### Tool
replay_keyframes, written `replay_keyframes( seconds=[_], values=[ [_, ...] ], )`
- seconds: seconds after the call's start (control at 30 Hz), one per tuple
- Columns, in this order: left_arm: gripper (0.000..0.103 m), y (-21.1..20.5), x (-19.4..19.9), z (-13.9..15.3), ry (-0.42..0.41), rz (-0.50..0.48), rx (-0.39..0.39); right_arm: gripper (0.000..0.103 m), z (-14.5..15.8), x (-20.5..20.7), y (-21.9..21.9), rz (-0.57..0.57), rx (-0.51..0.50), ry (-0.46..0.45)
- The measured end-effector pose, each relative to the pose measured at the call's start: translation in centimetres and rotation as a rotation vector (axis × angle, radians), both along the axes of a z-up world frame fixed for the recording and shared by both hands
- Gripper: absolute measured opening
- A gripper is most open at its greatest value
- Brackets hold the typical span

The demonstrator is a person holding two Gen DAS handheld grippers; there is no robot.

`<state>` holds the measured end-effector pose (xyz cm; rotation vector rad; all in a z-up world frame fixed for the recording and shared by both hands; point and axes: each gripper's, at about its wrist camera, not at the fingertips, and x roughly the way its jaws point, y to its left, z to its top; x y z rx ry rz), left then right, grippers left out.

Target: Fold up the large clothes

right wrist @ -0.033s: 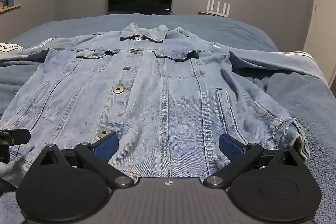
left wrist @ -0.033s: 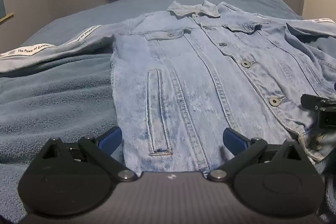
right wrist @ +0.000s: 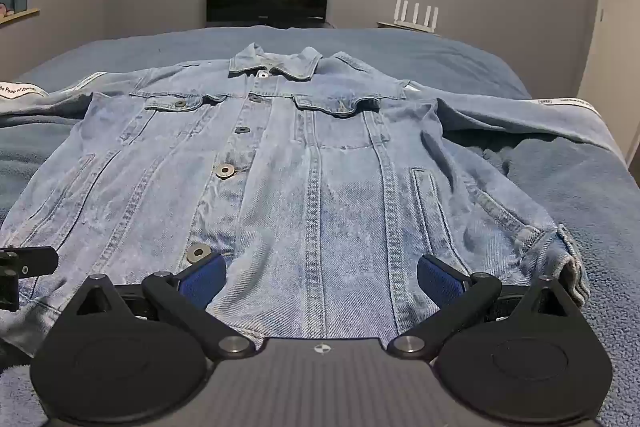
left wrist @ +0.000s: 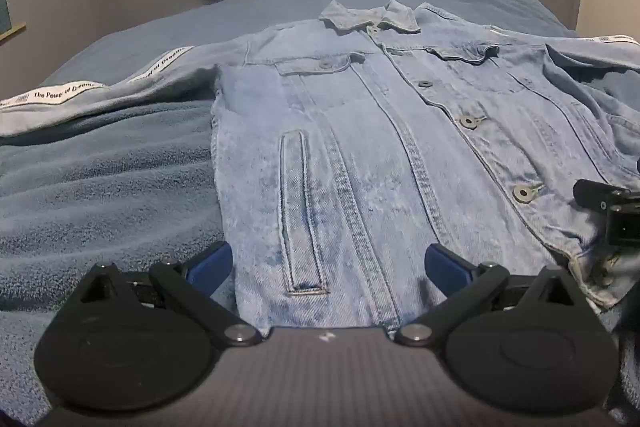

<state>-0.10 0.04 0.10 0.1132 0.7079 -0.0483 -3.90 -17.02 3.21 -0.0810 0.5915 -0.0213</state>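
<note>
Two grippers hover at the near hem of a denim jacket (right wrist: 320, 163) spread front-up on a blue bed (right wrist: 580, 219), sleeves stretched to either side. Left gripper (left wrist: 328, 263) and right gripper (right wrist: 322, 273) both have fingers wide apart, gripping nothing.

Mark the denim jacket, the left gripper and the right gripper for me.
denim jacket (right wrist: 320, 167): right wrist view, chest panel.
left gripper (left wrist: 328, 263): left wrist view, midway between open blue fingertips.
right gripper (right wrist: 322, 273): right wrist view, midway between open blue fingertips.
</note>
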Motion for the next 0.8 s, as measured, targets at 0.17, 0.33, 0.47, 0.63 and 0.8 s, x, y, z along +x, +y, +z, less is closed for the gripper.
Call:
replay_keyframes(
  seconds=[0.17,0.33,0.47,0.63,0.8],
  values=[
    [0.103,0.5,0.23,-0.66,0.027,0.009,-0.033,0.103,-0.08,-0.01,0.04,-0.001,-0.001,-0.004],
    [0.103,0.42,0.46,-0.47,0.048,0.01,-0.033,0.103,-0.13,-0.08,0.0,-0.002,-0.002,-0.002],
    [0.103,0.45,0.5,-0.5,0.051,0.012,-0.036,0.103,-0.26,0.06,0.15,-0.001,-0.004,0.0],
    [0.103,0.46,0.5,-0.57,0.051,0.01,-0.034,0.103,-0.31,0.03,0.13,-0.001,-0.004,0.001],
    [0.103,0.58,0.47,-0.82,0.054,0.011,-0.037,0.103,-0.35,0.08,0.15,-0.001,-0.006,0.002]
  ],
)
